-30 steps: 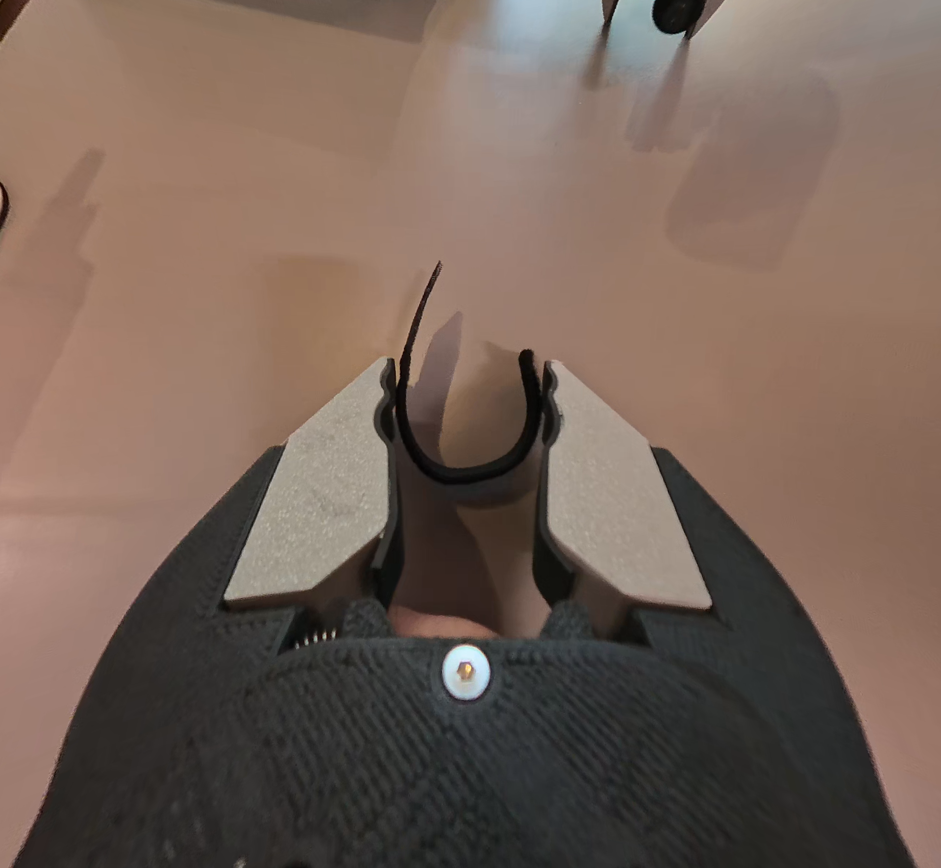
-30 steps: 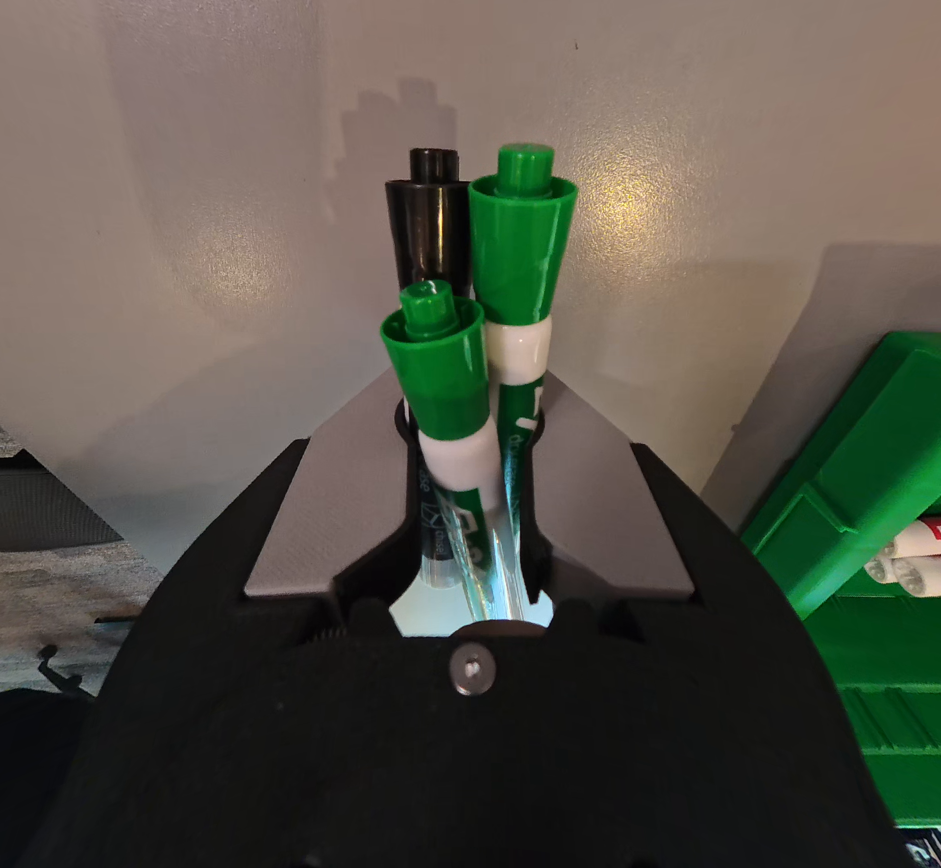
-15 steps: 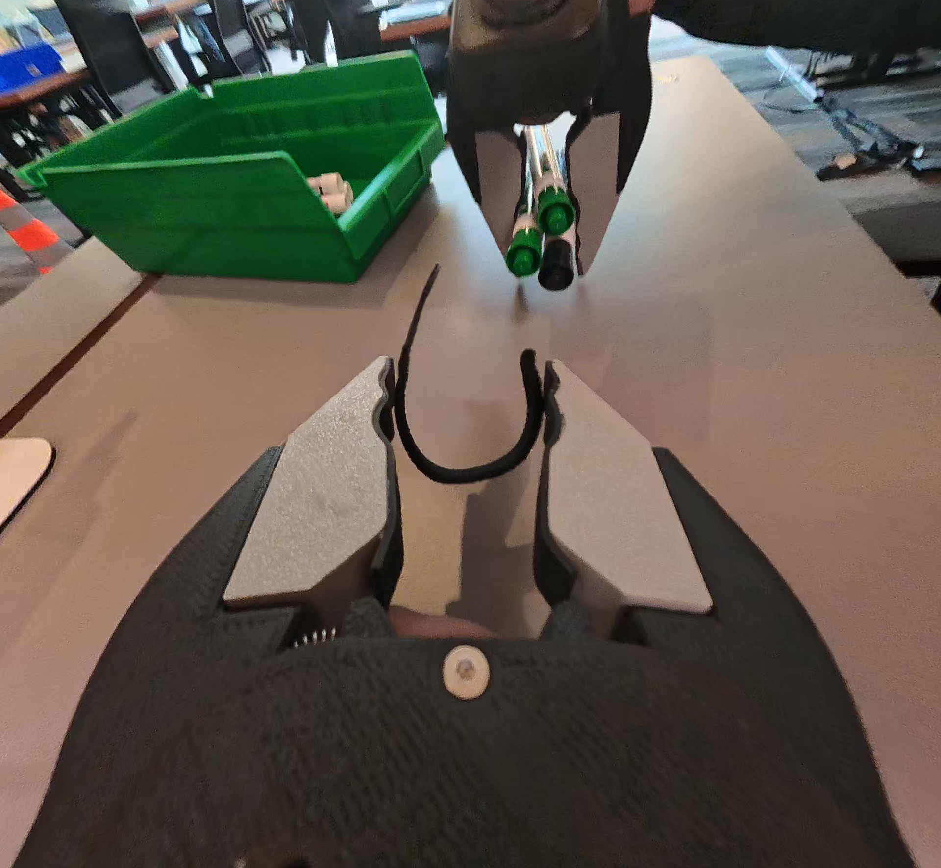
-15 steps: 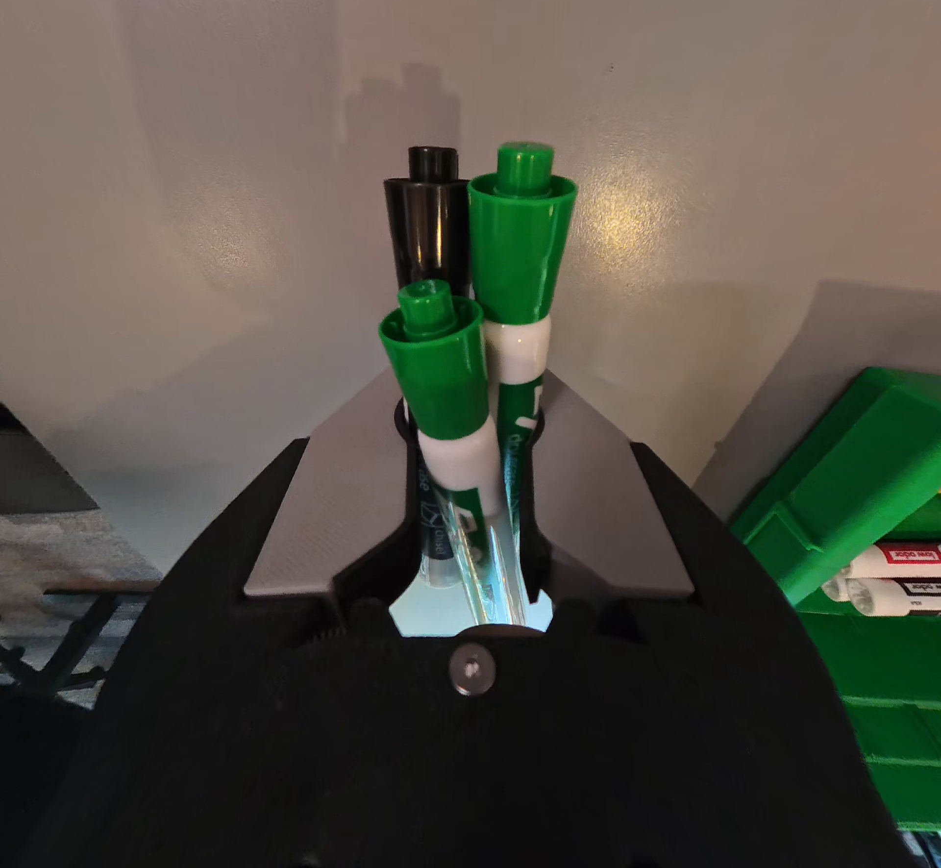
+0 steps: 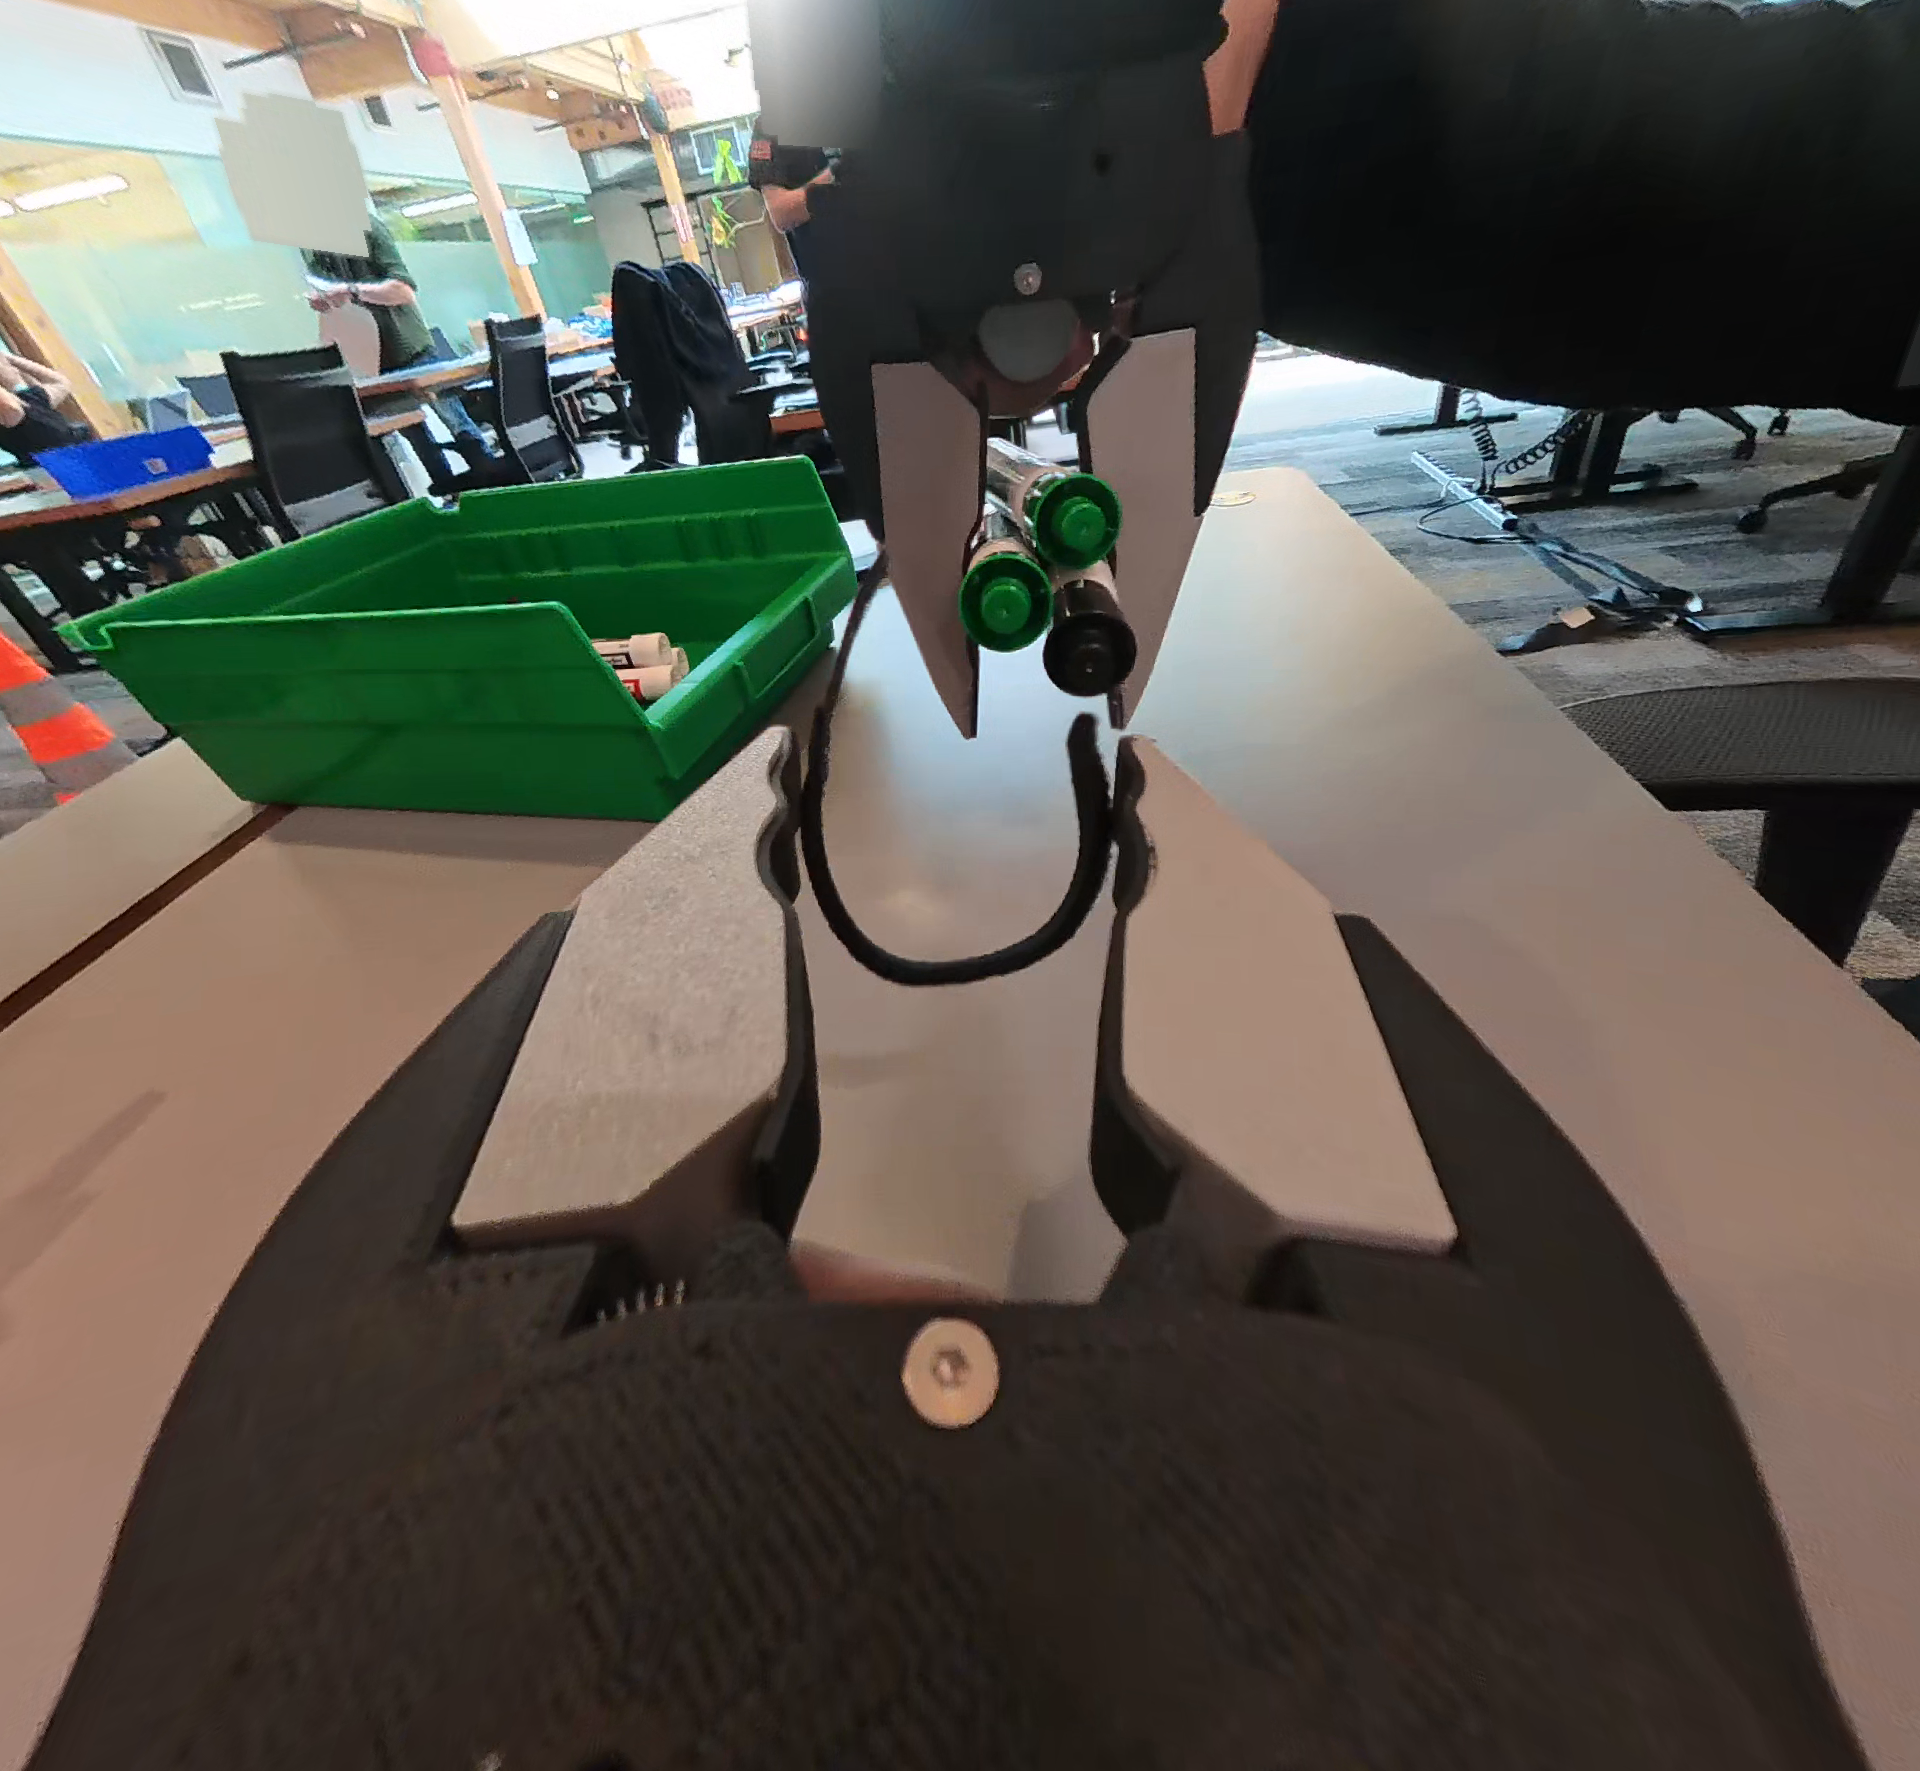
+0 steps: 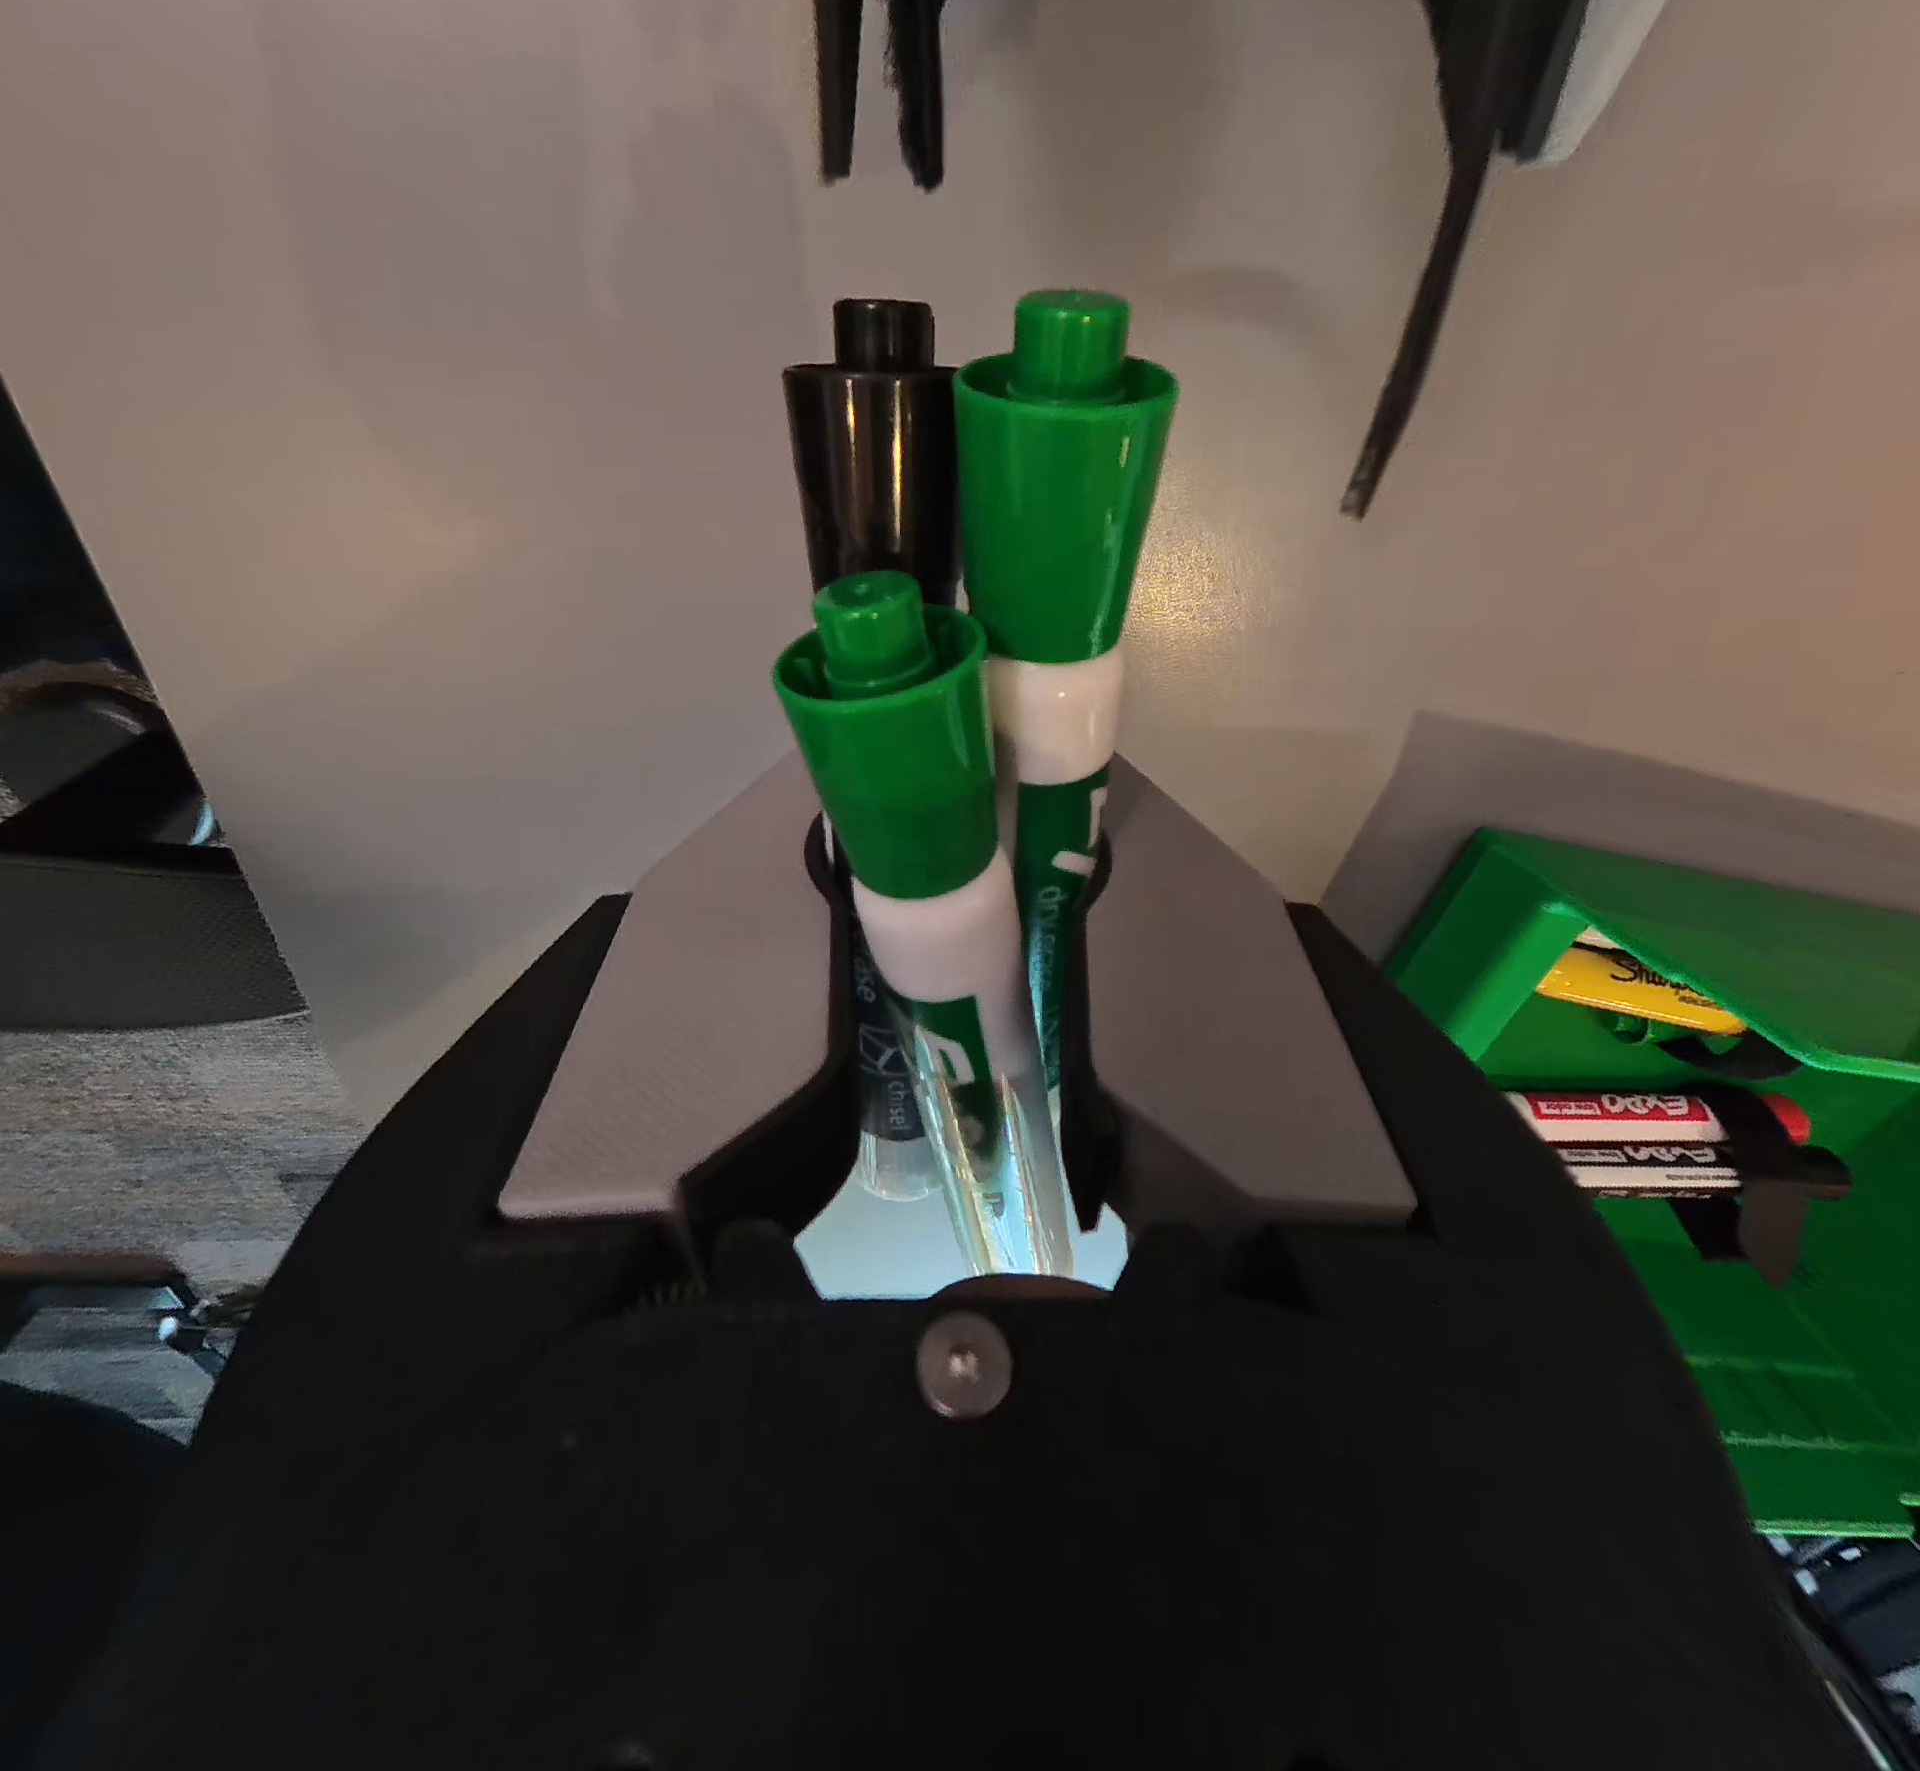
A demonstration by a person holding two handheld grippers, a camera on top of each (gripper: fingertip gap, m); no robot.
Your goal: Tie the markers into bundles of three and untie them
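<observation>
Markers, three of them, two with green caps and one with a black cap, stand clamped side by side between the fingers of the right gripper, caps pointing forward, held above the table. Directly ahead of those caps hangs a black strap, bowed into an open U inside the left gripper, whose fingers stand wide with the strap's two arms lying against their inner faces; one arm runs on as a long loose tail. The step in hand looks like the tying half: bringing the trio to the strap. Next, judging by this, the caps need steering into the mouth of the U until the barrels sit in its bend, then the tail wrapped round. To the side a green bin holds more markers.
</observation>
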